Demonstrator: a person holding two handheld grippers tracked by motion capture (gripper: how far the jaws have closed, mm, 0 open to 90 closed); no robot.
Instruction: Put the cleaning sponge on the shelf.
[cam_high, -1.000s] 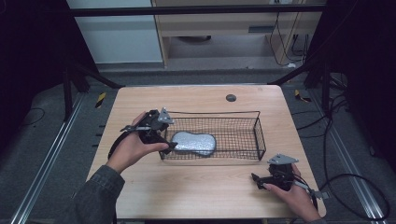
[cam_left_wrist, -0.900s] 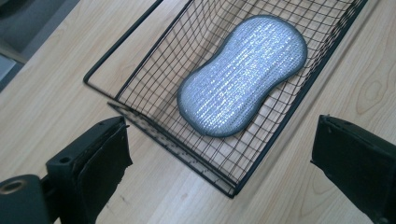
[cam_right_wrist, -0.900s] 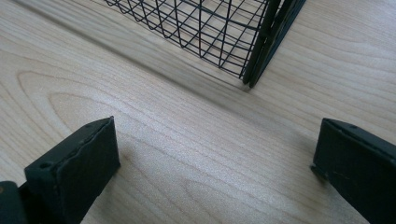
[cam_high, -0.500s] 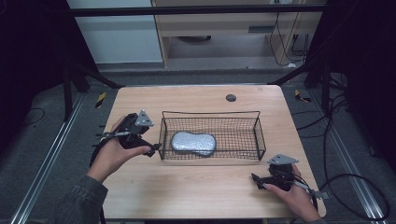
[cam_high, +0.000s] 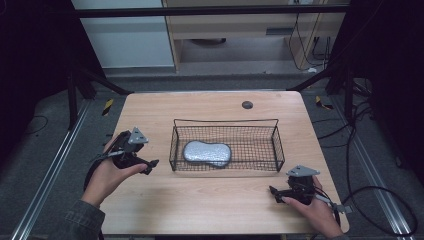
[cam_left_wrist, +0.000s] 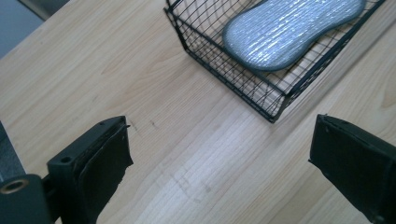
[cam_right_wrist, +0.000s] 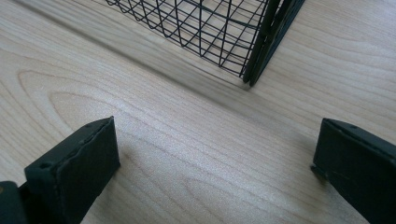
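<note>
Wooden tabletop carries a black wire basket with a silvery padded pouch, possibly a sponge, lying inside. Left claw, jaws apart and just narrowing on nothing, sits beside the basket; right claw rests open near its corner.

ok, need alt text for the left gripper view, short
A silver-grey oblong sponge lies in a black wire basket at the top right, on a light wooden table. The left gripper has its two black jaws open at the bottom corners, nothing between them.
</note>
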